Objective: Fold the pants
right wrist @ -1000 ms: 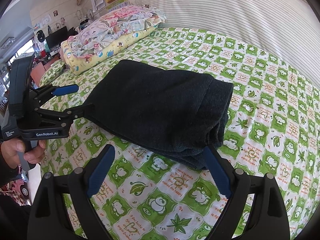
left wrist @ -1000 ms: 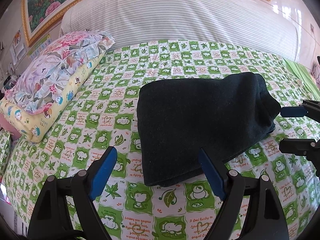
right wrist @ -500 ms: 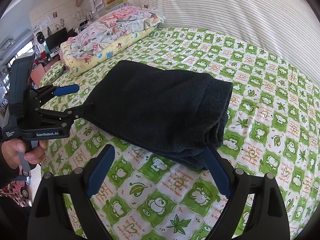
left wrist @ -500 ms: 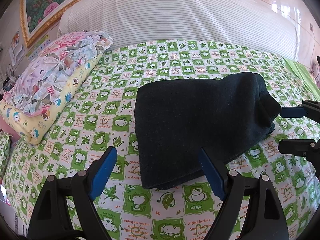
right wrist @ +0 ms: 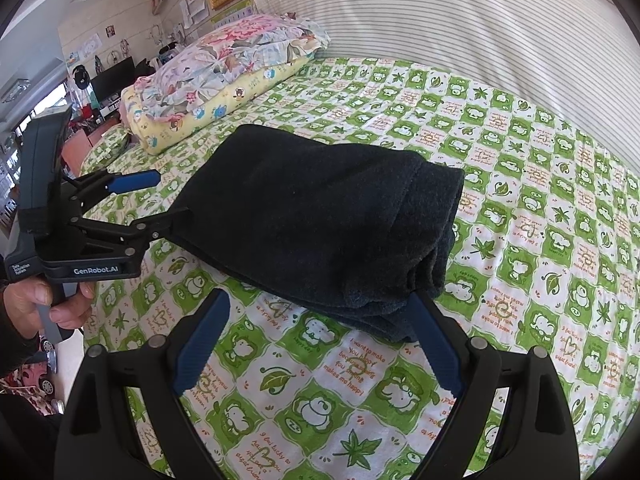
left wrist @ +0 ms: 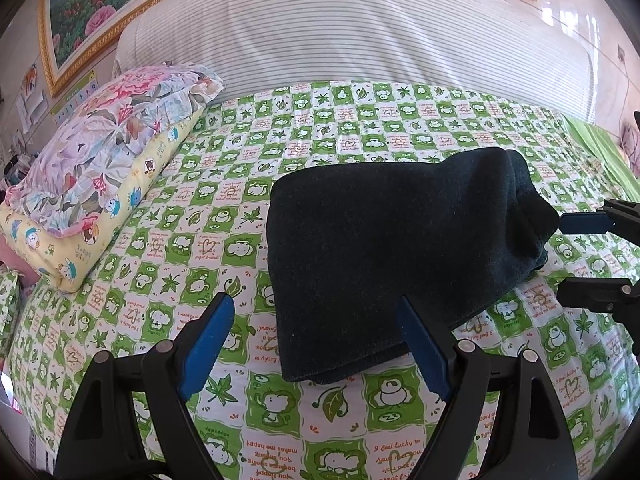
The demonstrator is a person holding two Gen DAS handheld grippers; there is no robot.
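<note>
Left gripper [left wrist: 316,344]: jaws spread wide, angled downward, nothing between the pads. Right gripper [right wrist: 320,340]: jaws likewise spread, angled downward, empty. A hand [right wrist: 48,304] grasps the left gripper's handle from beneath.

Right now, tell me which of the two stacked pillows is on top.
The floral pillow with pink and purple flowers lies on top. The yellow pillow with cartoon bears lies under it, directly on the green checked bedsheet.
</note>
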